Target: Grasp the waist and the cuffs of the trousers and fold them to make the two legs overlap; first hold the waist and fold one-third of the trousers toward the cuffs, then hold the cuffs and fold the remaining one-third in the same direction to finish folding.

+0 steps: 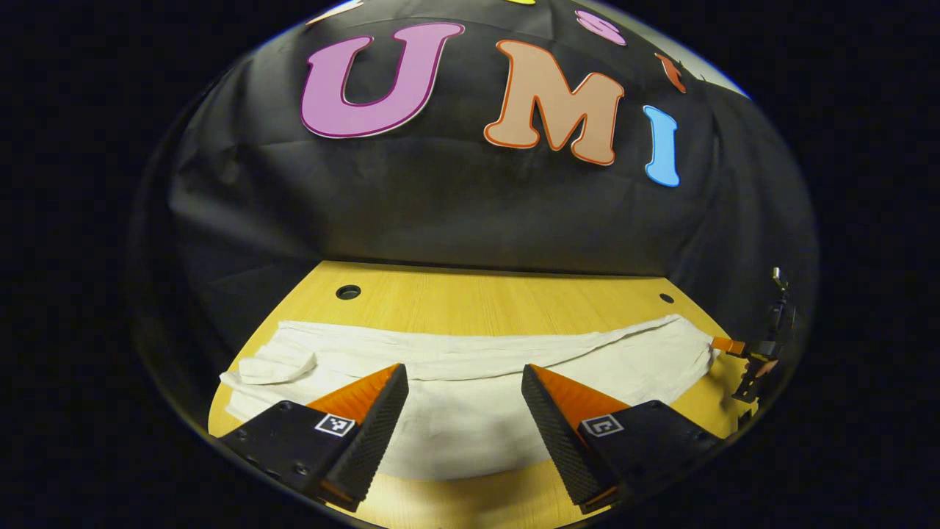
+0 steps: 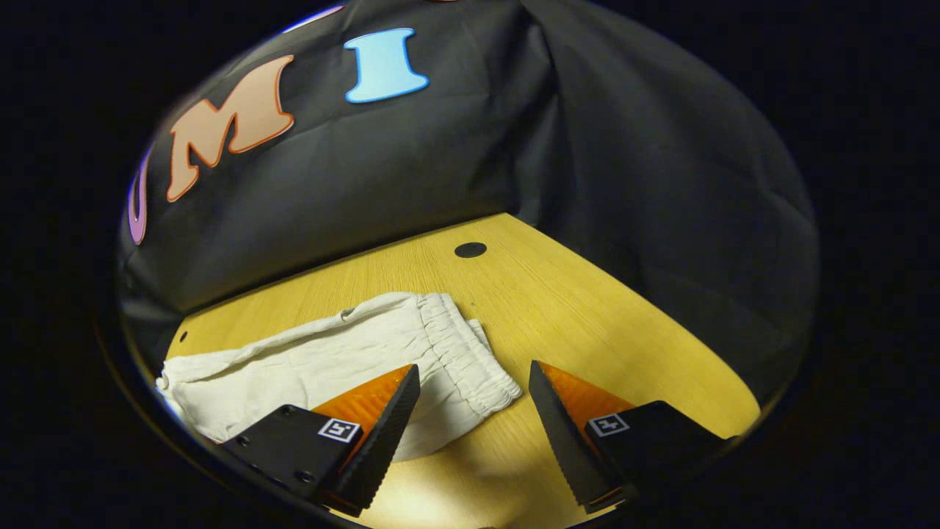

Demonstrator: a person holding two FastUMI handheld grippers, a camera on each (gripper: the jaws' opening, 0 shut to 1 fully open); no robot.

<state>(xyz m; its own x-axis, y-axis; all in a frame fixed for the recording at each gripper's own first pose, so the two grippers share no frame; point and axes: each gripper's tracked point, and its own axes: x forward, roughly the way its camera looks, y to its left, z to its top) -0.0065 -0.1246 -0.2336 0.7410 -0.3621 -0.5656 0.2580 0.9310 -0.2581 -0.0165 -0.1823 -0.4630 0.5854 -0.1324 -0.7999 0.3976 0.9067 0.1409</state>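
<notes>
White trousers point(image 1: 470, 397) laid flat lengthwise across wooden table point(image 1: 499, 294), legs overlapping into one long strip. In left gripper view, left gripper point(image 1: 464, 382) above mid-length of trousers, jaws wide apart, nothing between them, both fingers over cloth; touching or hovering, cannot tell. Bunched, partly turned-over end of trousers point(image 1: 275, 364) at left in that view, wrinkled. Opposite end of trousers reaching far right of table, right gripper point(image 1: 760, 353) just beside that edge, small and far off in that view. Two round holes in tabletop near back edge, one hole point(image 1: 348, 292) at left, other hole point(image 1: 666, 298) at right. In right gripper view, right gripper point(image 2: 474, 386) above near corner of elastic waistband point(image 2: 470, 356), jaws wide apart, holding nothing. Left finger of that gripper over trouser cloth, right finger over bare table point(image 2: 587, 308), corner of waistband lying between the two. Waistband gathered and ribbed, running from far edge of trousers point(image 2: 308, 360) toward near side, second layer peeking out just behind it. Rest of trousers trailing off to left of that view. Table hole point(image 2: 470, 250) beyond waistband, well apart from cloth. Black cloth wall point(image 2: 440, 147) behind table.
</notes>
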